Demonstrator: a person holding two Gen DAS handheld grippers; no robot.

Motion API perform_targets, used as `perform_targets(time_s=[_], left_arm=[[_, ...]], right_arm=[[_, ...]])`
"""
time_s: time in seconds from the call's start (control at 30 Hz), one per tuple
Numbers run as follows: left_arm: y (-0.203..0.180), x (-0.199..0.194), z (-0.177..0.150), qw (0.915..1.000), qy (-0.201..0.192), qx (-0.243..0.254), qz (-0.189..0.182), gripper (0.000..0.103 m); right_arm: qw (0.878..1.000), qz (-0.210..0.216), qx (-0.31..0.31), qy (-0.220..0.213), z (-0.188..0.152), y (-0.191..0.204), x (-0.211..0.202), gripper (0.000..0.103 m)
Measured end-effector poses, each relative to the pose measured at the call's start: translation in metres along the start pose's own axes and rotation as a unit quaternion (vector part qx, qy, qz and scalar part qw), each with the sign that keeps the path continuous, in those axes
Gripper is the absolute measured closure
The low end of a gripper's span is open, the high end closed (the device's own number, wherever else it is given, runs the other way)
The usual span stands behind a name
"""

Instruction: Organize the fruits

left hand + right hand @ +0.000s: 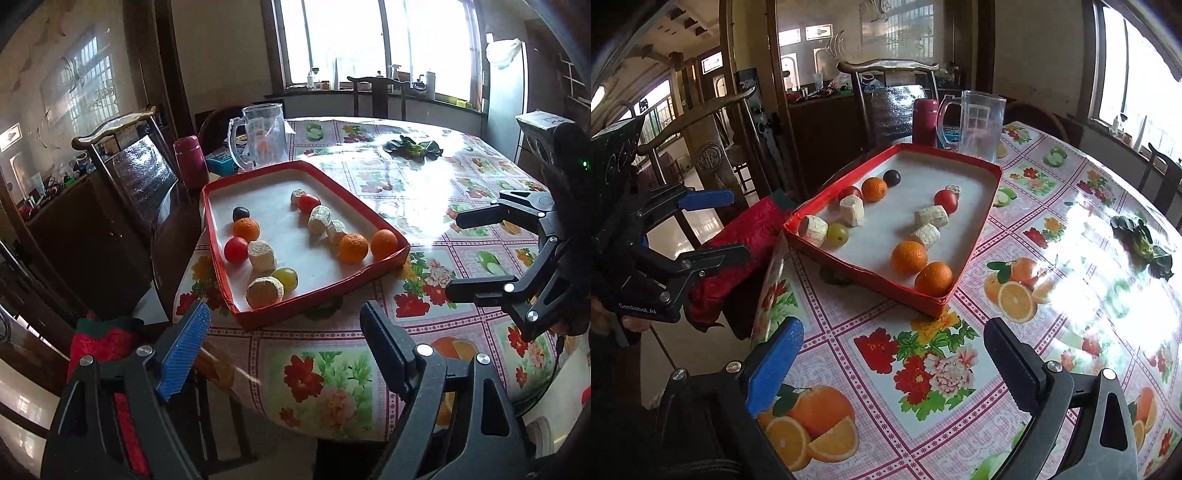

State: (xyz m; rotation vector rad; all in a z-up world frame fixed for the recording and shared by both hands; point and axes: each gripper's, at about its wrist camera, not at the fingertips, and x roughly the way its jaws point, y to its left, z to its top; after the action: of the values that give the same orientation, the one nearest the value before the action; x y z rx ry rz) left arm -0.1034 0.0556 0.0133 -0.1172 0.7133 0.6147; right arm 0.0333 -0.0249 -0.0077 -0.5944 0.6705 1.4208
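Both pairs of jaws stand wide apart with nothing between them; the left gripper (286, 343) hangs over the near edge of the table (424, 206), just off its left corner, and the right gripper (894, 365) hovers above the flowered cloth, near the red tray's near right corner; neither touches any fruit.

All the fruit in view lies inside the red tray (218, 236), which sits toward the left side of the table; along the tray's left side lie a dark plum (241, 213), an orange (246, 229), a red tomato (236, 249), a pale cylinder (262, 255), a green grape-like fruit (285, 277) and another pale cylinder (264, 292); along its right side a small pale piece (297, 195) lies farthest, then a second tomato (308, 203), two pale cylinders (320, 219), and two oranges (354, 248) nearest the near right corner.

Judged from how things lie, the sorting is hardly begun or only partly done; the pieces form two rough rows, yet kinds are mixed within each row, oranges and tomatoes appearing on both sides; nothing has been grouped outside the tray, and no other container for fruit shows; a clear jug (264, 136) and a dark red flask (190, 166) stand beyond the tray's far left corner; some green leaves (412, 147) lie far off on the right.

What is left, it seems, is gathering like with like; the two oranges at the near right corner lie closest to the right gripper.
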Motion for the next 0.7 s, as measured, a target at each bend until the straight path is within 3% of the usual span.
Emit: perform_targets(time_s=[0.7], left_arm=[[0.0002,-0.0084,0.0023,0.9997,-0.023,-0.011,-0.006,0.019]], right_arm=[[1.0,-0.001,-0.02,-0.002,0.0065,0.0067,0.005,0.004]])
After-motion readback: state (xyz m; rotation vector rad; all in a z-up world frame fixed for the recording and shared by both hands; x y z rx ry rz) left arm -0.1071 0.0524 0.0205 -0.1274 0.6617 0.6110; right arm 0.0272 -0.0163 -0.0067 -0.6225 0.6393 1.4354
